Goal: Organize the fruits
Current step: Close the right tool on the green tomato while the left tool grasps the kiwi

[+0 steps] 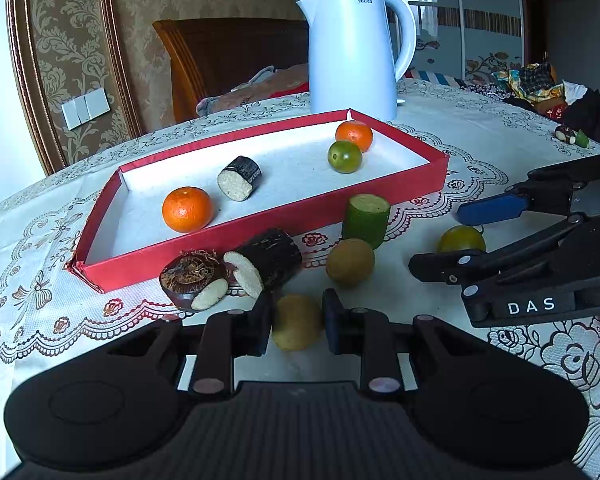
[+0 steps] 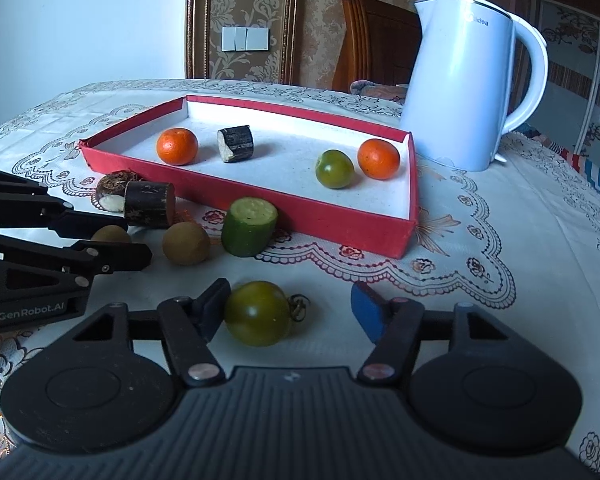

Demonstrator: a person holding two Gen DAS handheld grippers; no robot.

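A red tray [image 1: 260, 222] [image 2: 340, 224] holds two oranges [image 1: 187, 209] [image 1: 354, 135], a green tomato [image 1: 344, 156] and a dark cane piece [image 1: 240, 178]. My left gripper [image 1: 297, 322] is shut on a brown kiwi-like fruit [image 1: 296, 322] on the table; it also shows in the right wrist view [image 2: 110, 235]. My right gripper [image 2: 292, 308] is open around a green tomato [image 2: 258, 313], its left finger touching it; the tomato also shows in the left wrist view [image 1: 461, 239]. A second brown fruit [image 1: 350, 262] [image 2: 186, 243], a green cane piece [image 1: 366, 220] [image 2: 249, 226] and dark cane pieces [image 1: 270, 260] [image 2: 149, 204] lie before the tray.
A white kettle [image 1: 354, 48] [image 2: 466, 80] stands behind the tray on the lace tablecloth [image 1: 480, 148]. Clothes [image 1: 540, 88] are piled at the far right edge. A hairy dark root piece [image 1: 192, 278] lies at the tray's near corner.
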